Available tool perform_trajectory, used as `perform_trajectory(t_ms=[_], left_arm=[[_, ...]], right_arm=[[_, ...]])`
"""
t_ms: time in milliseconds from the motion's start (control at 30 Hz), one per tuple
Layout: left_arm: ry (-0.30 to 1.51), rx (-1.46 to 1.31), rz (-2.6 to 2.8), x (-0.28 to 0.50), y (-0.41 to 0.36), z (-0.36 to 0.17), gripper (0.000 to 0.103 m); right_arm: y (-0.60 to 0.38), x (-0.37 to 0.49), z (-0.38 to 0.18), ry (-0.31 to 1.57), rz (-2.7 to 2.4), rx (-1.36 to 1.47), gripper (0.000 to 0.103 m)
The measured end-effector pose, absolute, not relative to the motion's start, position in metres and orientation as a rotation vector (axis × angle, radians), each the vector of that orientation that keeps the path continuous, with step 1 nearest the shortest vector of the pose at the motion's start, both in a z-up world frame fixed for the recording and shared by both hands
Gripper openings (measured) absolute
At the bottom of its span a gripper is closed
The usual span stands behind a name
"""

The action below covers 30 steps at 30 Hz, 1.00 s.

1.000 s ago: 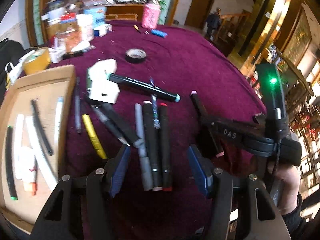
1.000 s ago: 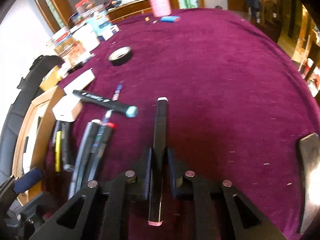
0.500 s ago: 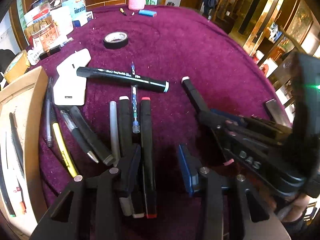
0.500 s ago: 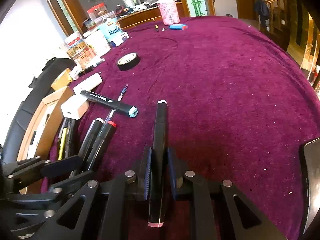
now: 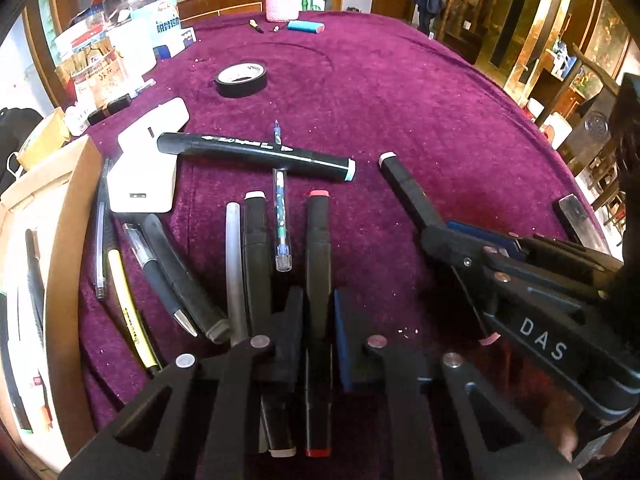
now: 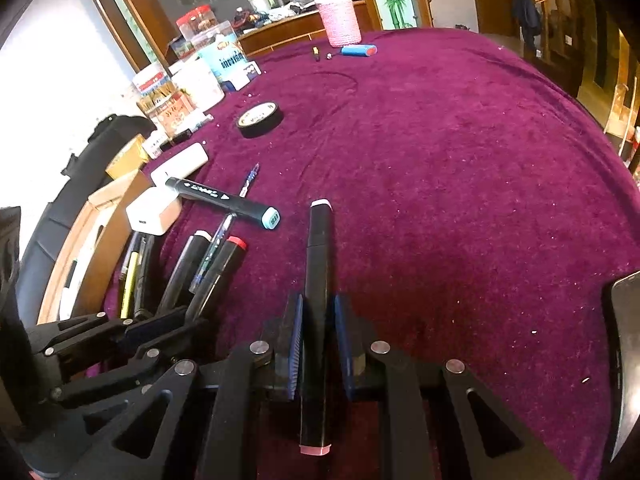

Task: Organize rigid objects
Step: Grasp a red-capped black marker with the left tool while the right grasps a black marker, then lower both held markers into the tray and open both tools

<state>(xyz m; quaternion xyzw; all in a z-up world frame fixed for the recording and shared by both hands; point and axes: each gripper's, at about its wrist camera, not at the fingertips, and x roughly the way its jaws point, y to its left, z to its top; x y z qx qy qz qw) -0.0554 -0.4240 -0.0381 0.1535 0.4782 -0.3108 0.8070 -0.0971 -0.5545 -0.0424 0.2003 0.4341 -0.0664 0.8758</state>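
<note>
On the purple tablecloth lies a row of pens and markers. My left gripper is closing its jaws; the red-capped black marker sits between them and both pads touch its sides. Left of it lie a blue pen, a white-capped marker and a grey pen. A teal-capped marker lies across the row's far end. My right gripper is shut on a pink-capped black marker, which points away from me just above the cloth.
A cardboard tray holding several pens stands at the left edge, with a white charger and a yellow pen beside it. A black tape roll lies farther back. Jars and boxes crowd the far left. A phone lies right.
My left gripper has come down and forward over the red-capped marker, and its jaws have narrowed from wide open onto it. The right gripper has kept still with its marker.
</note>
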Motion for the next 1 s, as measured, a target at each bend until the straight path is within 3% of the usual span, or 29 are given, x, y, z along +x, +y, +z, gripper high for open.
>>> perform_trajectory(t_ms=[533,1000], left_arm=[[1.019,0.122,-0.729,-0.064,-0.377,-0.004,0.014],[0.951,-0.119,-0.47,-0.024,-0.201,0.054,0.014]], right_arm=[[-0.542,-0.116,-0.011,0.791,-0.111,0.499,0.015],[-0.398,-0.055,0.033,0.799,0.304,0.373,0.016]])
